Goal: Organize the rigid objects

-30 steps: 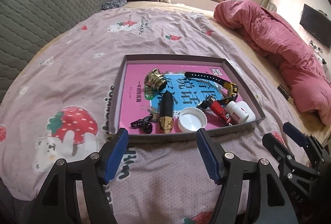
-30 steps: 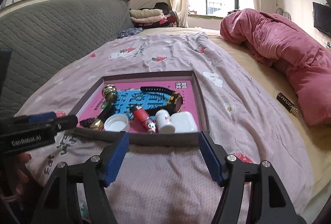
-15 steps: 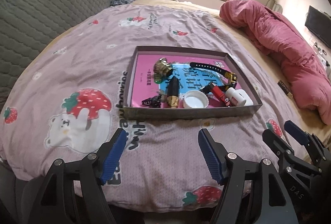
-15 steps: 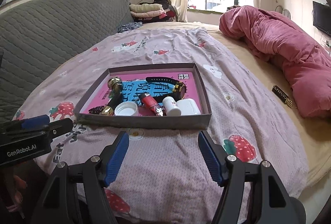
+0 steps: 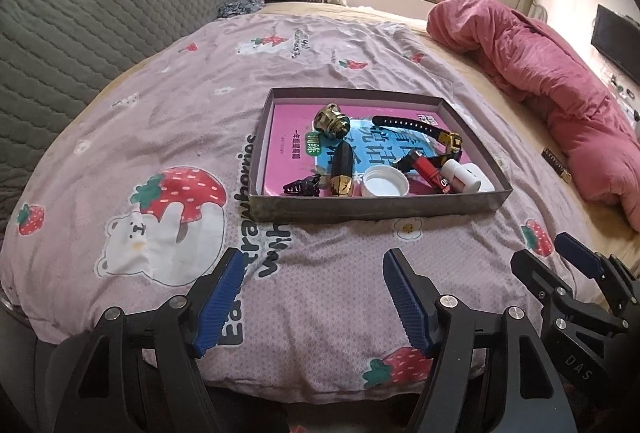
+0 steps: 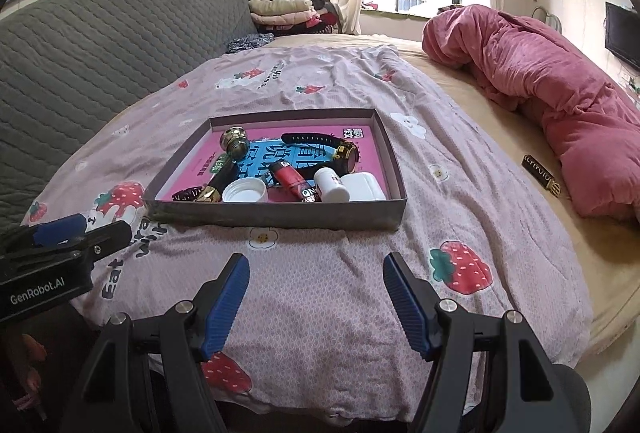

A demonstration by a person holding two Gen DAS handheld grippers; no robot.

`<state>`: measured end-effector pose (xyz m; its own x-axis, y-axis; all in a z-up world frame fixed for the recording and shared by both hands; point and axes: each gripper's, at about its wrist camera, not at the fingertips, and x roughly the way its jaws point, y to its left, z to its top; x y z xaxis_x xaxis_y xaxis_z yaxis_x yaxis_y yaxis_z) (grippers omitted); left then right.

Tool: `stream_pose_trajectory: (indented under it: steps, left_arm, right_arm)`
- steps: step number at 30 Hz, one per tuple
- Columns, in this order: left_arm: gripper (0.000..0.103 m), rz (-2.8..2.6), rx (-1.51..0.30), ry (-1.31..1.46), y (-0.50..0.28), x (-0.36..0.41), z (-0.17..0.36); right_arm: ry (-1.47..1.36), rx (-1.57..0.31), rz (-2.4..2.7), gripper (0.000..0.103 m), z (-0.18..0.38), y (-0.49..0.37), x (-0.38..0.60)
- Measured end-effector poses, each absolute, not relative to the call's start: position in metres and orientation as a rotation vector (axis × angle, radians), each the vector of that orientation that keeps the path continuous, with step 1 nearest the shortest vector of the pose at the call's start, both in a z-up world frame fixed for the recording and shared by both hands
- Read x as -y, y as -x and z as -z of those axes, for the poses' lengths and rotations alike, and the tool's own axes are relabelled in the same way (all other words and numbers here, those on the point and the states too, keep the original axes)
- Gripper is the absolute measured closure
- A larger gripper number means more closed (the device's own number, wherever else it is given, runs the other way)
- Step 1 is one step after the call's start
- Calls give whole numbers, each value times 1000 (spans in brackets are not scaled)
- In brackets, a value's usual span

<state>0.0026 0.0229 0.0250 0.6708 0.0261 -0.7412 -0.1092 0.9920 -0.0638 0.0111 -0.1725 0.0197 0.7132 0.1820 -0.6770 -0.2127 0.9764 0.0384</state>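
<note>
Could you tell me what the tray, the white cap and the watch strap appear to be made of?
Tray: likely cardboard, matte grey-purple, with thin folded walls.
White cap: probably plastic, smooth and slightly glossy, moulded rim.
Watch strap: seemingly rubber or silicone, matte black, bending in a curve.

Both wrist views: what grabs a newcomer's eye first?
The shallow box in the middle of the strawberry-print bedspread, with a bright pink book as its floor and small things crowded on it: a white cap, a red tube, a black watch. Next, the heaped pink blanket along the bed's right side. Both claws, left and right, hang open and empty short of the box.
</note>
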Motion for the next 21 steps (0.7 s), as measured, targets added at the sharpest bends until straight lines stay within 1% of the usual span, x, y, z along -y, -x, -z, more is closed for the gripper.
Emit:
stream_pose_trajectory:
  steps: [13, 21]
  left_arm:
    - [30, -100, -850, 113, -12, -25, 0]
    - [30, -94, -863, 107, -17, -23, 11]
  right_arm:
    - [55, -775, -224, 34, 6, -24, 169]
    - [56, -764, -235, 34, 9, -27, 170]
